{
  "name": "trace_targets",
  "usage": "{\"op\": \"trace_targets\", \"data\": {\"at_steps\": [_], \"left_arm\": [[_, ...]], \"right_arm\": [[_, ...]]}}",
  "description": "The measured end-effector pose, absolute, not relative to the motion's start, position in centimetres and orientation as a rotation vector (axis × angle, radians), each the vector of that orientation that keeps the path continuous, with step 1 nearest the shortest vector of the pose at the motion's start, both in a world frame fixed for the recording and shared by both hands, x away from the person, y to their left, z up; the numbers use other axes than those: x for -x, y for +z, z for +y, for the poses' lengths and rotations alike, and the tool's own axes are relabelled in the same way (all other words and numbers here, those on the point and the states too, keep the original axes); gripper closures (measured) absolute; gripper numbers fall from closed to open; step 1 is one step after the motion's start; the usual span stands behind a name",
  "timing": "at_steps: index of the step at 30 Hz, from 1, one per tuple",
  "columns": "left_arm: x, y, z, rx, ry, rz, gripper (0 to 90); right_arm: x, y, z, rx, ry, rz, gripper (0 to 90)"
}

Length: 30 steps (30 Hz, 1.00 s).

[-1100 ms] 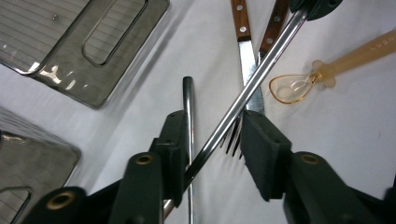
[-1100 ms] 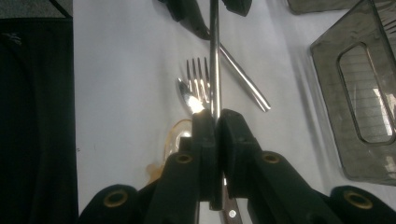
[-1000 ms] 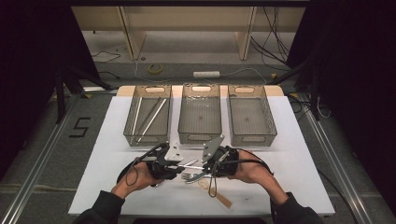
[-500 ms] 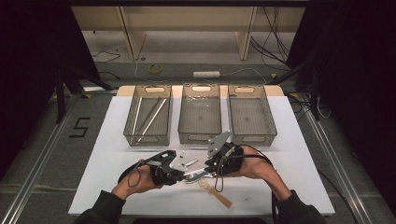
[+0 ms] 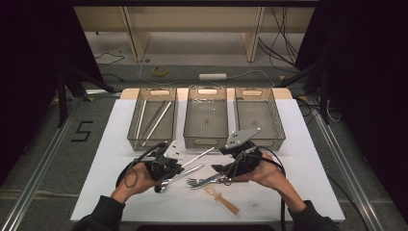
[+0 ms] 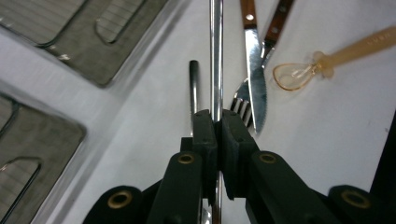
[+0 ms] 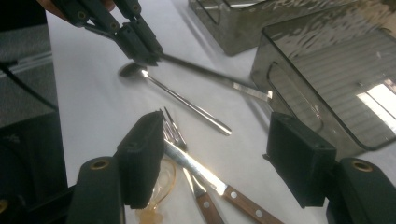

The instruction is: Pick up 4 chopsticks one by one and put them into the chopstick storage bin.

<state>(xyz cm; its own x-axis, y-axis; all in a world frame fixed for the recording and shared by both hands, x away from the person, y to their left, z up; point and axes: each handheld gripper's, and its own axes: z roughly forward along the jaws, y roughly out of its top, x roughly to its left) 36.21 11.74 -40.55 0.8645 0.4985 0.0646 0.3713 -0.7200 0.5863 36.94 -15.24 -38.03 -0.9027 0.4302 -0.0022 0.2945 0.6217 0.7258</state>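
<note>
Left tongs (image 6: pixel 218 122) are clamping a long steel utensil (image 6: pixel 215 56) near bench (image 5: pixel 308 159) centre. Right tongs (image 7: pixel 210 163), just opening, are holding nothing. Next, I reckon: carrying it to the 11 o'clock tray (image 5: pixel 153 120). Right gripper view is showing the spoon (image 7: pixel 173 95); left gripper view is showing the knife (image 6: pixel 254 84).

A white desk (image 5: pixel 120 192) is seen from above, with three smoked see-through bins set in a row along its far half: a left bin (image 5: pixel 153 118), a middle bin (image 5: pixel 207 117) and a right bin (image 5: pixel 260 117). On the near half, a long-handled spoon (image 5: pixel 179 176), a fork (image 5: pixel 199 182) and a wooden-handled knife (image 7: pixel 219 184) are laid close together. A translucent amber plastic spoon (image 5: pixel 221 198) is laid just nearer the front edge.
</note>
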Motion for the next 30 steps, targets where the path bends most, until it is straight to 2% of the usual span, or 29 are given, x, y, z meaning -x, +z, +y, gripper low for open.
{"op": "trace_targets", "data": {"at_steps": [16,30], "left_arm": [[-38.9,-38.5,14.9,-2.266,0.364,0.904,85.4],[-44.7,-37.0,18.3,-2.081,0.471,1.133,85.3]], "right_arm": [[-35.1,-40.8,-17.6,-0.775,1.199,2.625,35.0],[-33.3,-42.1,-17.4,-0.781,1.217,2.628,32.5]]}}
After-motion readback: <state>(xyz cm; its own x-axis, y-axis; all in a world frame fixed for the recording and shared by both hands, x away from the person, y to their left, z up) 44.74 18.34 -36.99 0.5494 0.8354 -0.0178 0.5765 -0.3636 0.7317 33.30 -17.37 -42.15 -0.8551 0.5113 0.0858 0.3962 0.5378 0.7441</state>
